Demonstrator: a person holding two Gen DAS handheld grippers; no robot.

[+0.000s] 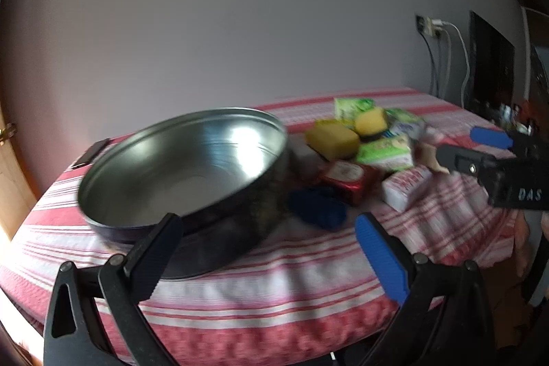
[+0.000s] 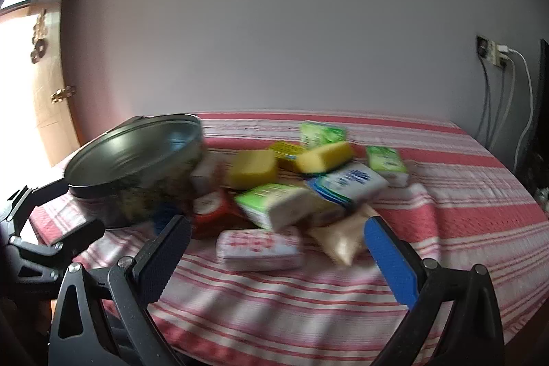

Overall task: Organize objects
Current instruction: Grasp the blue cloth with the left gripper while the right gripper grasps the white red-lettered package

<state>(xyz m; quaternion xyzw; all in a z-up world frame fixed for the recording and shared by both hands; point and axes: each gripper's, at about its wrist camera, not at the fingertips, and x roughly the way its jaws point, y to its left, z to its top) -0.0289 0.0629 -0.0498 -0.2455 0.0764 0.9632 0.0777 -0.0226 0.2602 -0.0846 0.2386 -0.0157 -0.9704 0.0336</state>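
A round metal tin point(image 1: 185, 174) point(image 2: 137, 167), open and empty, stands at the left of a table with a red-and-white striped cloth point(image 1: 274, 280) point(image 2: 446, 194). To its right lies a heap of small items: yellow sponges point(image 1: 331, 138) point(image 2: 252, 168), green-and-white packets point(image 1: 386, 151) point(image 2: 274, 203), a red-and-white packet point(image 1: 406, 186) point(image 2: 259, 249), a red wrapped piece point(image 1: 346, 177) point(image 2: 209, 208), a blue thing point(image 1: 317, 208). My left gripper point(image 1: 271, 252) is open, just short of the tin. My right gripper point(image 2: 278, 259) point(image 1: 463, 146) is open in front of the heap. Both views are blurred.
A pale wall rises behind the table. At the right, a socket with plugs and cables point(image 1: 434, 28) point(image 2: 494, 54) and a dark screen point(image 1: 490, 64). A wooden door or cupboard edge point(image 2: 51, 98) is at the left. A beige pouch point(image 2: 343, 239) lies at the heap's front.
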